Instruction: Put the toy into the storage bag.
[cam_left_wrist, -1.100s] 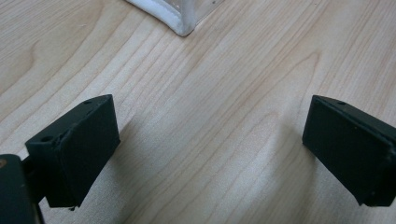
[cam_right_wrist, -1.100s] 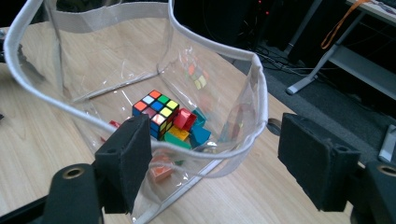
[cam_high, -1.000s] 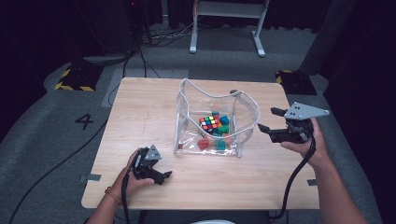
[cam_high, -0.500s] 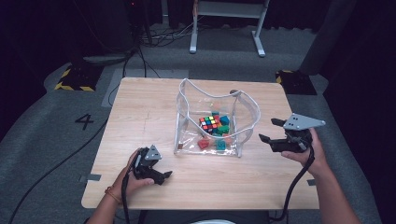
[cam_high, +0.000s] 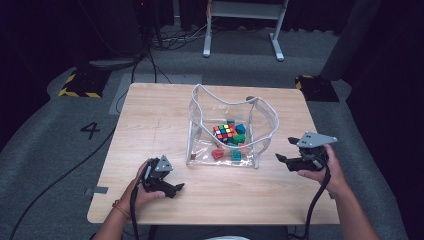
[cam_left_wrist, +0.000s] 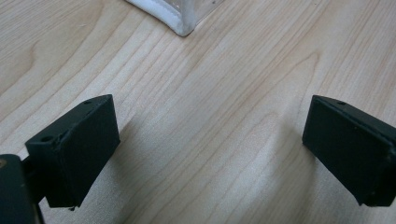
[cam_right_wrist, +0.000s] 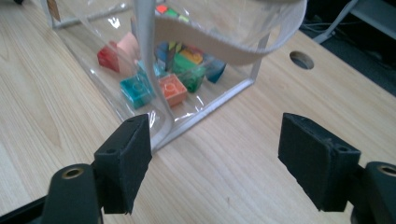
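Note:
A clear soft bag with white trim stands open in the middle of the wooden table. Inside it lie a colourful puzzle cube, a red brick, a teal brick and several others. My left gripper rests on the table in front of the bag's left corner, open over bare wood. My right gripper is low, just right of the bag, and open. In the right gripper view its jaws face the bag's corner, close to it, with nothing between them.
A round cable hole is cut into the table behind the bag. Bare wood surrounds the bag on all sides. Beyond the table lie grey carpet, cables and a metal stand.
My right gripper has come down from above table level to just over the table, beside the bag's right side. The left gripper and the bag have stayed put.

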